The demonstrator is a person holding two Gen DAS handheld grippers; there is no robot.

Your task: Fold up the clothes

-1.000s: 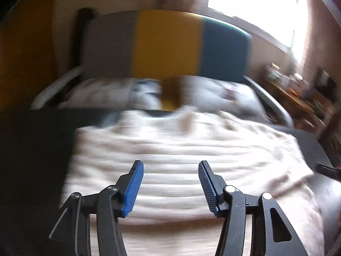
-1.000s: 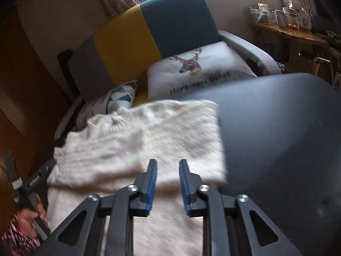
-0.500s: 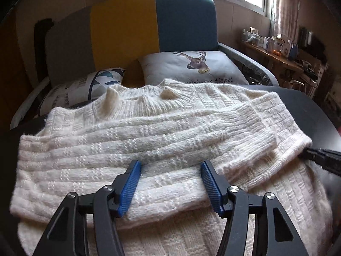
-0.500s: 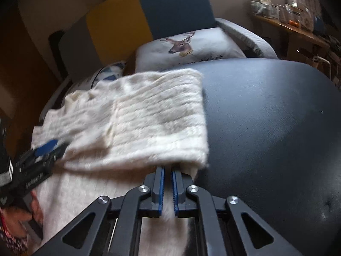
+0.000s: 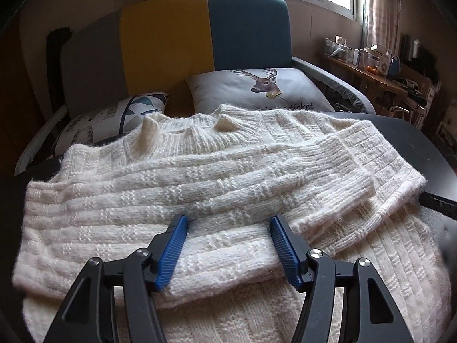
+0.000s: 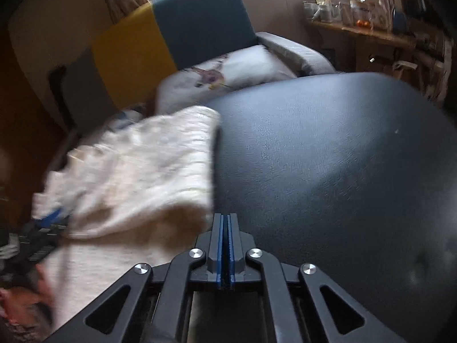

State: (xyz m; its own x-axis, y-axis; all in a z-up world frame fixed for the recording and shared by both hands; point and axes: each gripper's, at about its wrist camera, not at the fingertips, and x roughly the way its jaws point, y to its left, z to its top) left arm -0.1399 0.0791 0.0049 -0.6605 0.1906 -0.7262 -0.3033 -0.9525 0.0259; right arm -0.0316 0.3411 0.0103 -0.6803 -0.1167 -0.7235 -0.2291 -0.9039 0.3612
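Bench (image 6: 328, 157): I am working at its dark top. Sweater (image 5: 200, 188): lying flat on it, sleeves crossed over the chest; I am judging the sleeve step done, the body fold next, needing a hold on the hem. Left gripper (image 5: 228, 245): I am hovering it released above a sleeve. Right gripper (image 6: 224, 245): I am keeping it clenched, empty, beside the sweater's edge.

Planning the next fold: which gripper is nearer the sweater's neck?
Left. The left gripper sits over the sweater's middle, below the neck; the right gripper is off its side edge, over the table.
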